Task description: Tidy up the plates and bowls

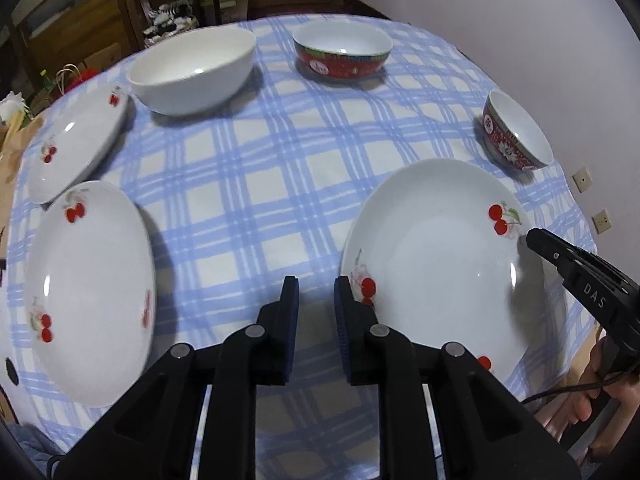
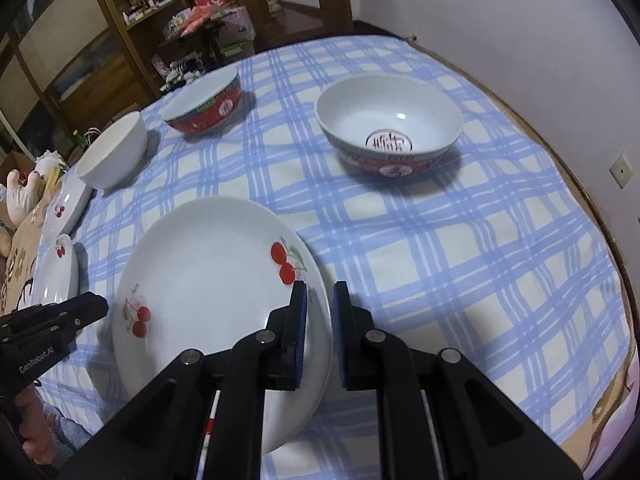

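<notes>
A white plate with cherries [image 2: 208,280] lies near the front edge; my right gripper [image 2: 320,304] is shut on its right rim, one finger over the plate and one outside. My left gripper [image 1: 316,296] stands narrowly open just off that plate's [image 1: 440,264] left rim, with only tablecloth showing between its pads. Two more cherry plates [image 1: 90,296] [image 1: 80,144] lie at the left. A plain white bowl [image 1: 192,70], a wide red bowl [image 1: 342,56] and a smaller red bowl [image 1: 516,136] stand farther back.
A blue checked cloth [image 1: 256,184] covers the round table. A pale wall [image 2: 520,40] runs close along the right side. Wooden shelves [image 2: 120,20] and clutter stand behind the table. A person's hand [image 1: 580,404] shows at the lower right.
</notes>
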The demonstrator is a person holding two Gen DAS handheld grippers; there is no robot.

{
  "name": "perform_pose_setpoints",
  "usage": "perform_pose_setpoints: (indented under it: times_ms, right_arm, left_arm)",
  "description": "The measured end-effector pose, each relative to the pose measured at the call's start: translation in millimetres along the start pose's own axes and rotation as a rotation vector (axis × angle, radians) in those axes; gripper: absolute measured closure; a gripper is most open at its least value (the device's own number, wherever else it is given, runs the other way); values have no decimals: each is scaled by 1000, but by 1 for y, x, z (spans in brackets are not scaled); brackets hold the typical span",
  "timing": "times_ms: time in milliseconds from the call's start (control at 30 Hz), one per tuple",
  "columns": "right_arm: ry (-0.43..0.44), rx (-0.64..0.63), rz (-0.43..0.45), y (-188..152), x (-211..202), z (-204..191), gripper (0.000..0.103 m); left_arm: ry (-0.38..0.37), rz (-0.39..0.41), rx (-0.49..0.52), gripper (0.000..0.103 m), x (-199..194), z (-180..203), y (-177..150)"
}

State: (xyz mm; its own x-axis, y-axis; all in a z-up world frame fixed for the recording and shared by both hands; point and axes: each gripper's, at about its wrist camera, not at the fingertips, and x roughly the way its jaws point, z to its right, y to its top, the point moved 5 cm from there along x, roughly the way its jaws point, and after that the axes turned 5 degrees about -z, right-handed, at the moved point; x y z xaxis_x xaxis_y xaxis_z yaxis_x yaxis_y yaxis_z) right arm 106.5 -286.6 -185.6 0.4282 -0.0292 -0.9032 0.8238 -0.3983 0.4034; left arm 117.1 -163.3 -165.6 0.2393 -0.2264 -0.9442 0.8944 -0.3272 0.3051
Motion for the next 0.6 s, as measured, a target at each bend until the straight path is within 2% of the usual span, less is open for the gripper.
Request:
perform_pose_setpoints:
  times_ms: [100, 200, 267, 333, 367, 433, 500, 567, 600]
  right_arm:
    - [2, 4, 17, 0, -6, 1, 89]
    - [9, -8, 53, 1, -17, -1, 86]
    - [17, -27, 82, 2, -25, -6, 74]
    - [16, -58, 112, 2, -34, -12, 56]
    - [12, -73, 126, 3, -38, -16, 54]
    - [0, -108, 150, 4, -45, -26, 49]
    - [-5, -134, 163, 6, -48, -36, 47]
    - [2, -158, 171, 7, -51, -47, 46]
    - [18, -171, 173, 7, -53, -55, 41]
  left_arm:
    - [9, 12, -8, 84, -13, -7, -1]
    - [62, 23, -4, 81, -25, -17, -1]
    - [94, 21, -3, 80, -32, -24, -2]
    - [125, 36, -6, 78, -41, -33, -3]
    - [142, 48, -8, 74, -48, -38, -3]
    - [164, 63, -19, 61, -57, -46, -5]
    - [190, 84, -42, 31, -66, -56, -6]
    - [209, 99, -46, 23, -74, -64, -8]
    - [229, 97, -42, 21, -78, -70, -8]
